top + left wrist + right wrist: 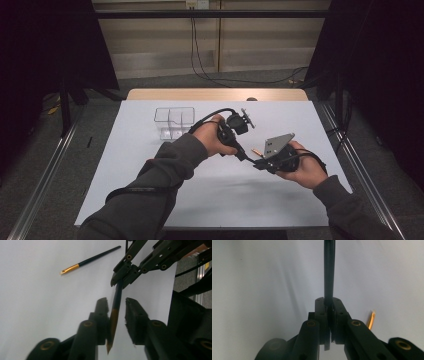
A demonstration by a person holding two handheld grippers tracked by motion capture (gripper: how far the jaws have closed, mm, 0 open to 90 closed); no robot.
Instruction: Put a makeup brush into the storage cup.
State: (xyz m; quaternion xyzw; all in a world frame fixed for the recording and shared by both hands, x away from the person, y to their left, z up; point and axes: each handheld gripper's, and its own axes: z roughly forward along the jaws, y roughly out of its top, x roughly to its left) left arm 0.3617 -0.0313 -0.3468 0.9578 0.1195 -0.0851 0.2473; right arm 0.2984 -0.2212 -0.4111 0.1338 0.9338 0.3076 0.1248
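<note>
we're pinching the brush point(329, 272) tight in our right gripper point(329, 305) while our left gripper point(117, 306) is gaping around it.

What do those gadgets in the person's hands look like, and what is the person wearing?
Both are black hand-held tools. The left gripper and the right gripper each end in two black jaws on linked bars, joined with brass-coloured rivets. A black cable loops from the left one. A grey three-cornered plate sits on top of the right one. The person wears dark grey long sleeves.
</note>
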